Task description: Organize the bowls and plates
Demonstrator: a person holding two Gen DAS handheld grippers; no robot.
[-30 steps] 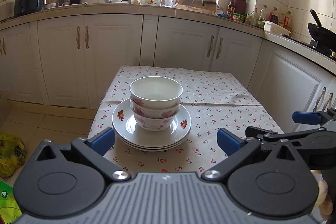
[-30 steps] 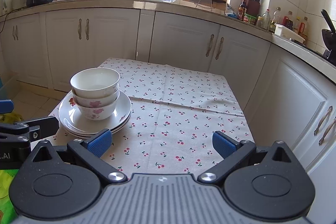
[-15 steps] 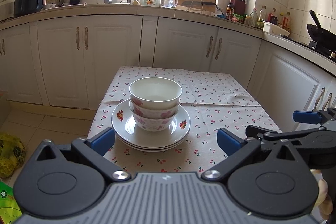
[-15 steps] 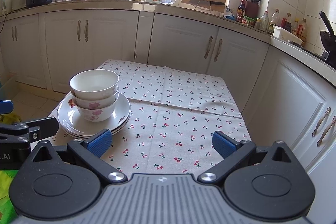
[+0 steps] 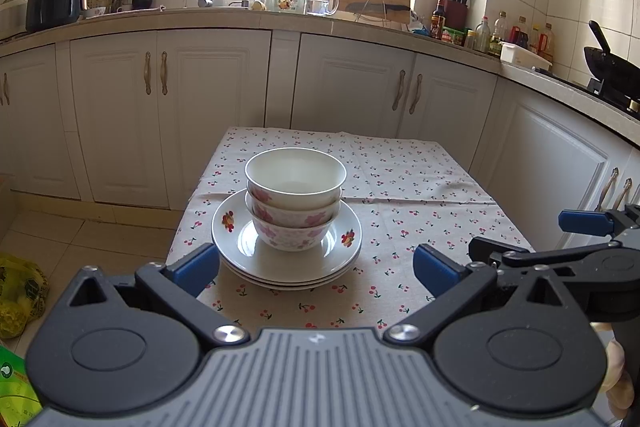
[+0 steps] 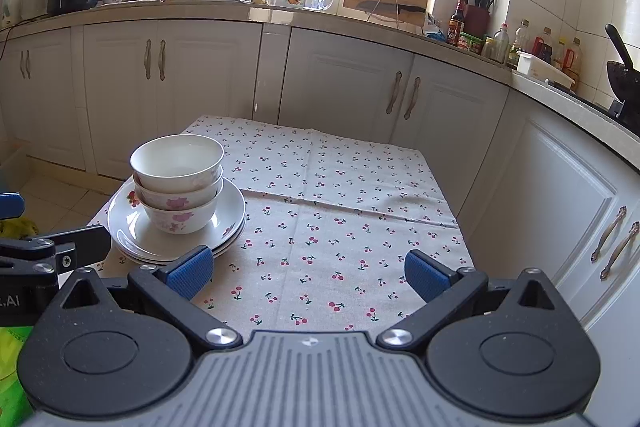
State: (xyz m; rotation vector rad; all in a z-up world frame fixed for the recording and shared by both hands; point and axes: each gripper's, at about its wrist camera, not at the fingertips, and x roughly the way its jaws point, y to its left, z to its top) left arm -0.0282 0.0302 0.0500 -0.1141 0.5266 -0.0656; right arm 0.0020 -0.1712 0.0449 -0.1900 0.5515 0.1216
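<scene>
Three nested white bowls (image 5: 295, 199) with pink flowers stand on a stack of white plates (image 5: 348, 239) on the cherry-print tablecloth. In the right wrist view the bowls (image 6: 178, 183) and plates (image 6: 232, 211) are at the left. My left gripper (image 5: 316, 269) is open and empty, just in front of the plates. My right gripper (image 6: 306, 273) is open and empty over the cloth, to the right of the stack. It also shows in the left wrist view (image 5: 520, 243), at the right edge.
The small table (image 6: 340, 211) stands before white cabinets (image 5: 216, 107) and a cluttered counter (image 5: 360, 23). A wok (image 5: 608, 63) sits on the stove at the right. A yellow bag (image 5: 16, 299) lies on the floor at the left.
Both views have shifted very slightly; the stack sits about where it was. Both grippers stay open.
</scene>
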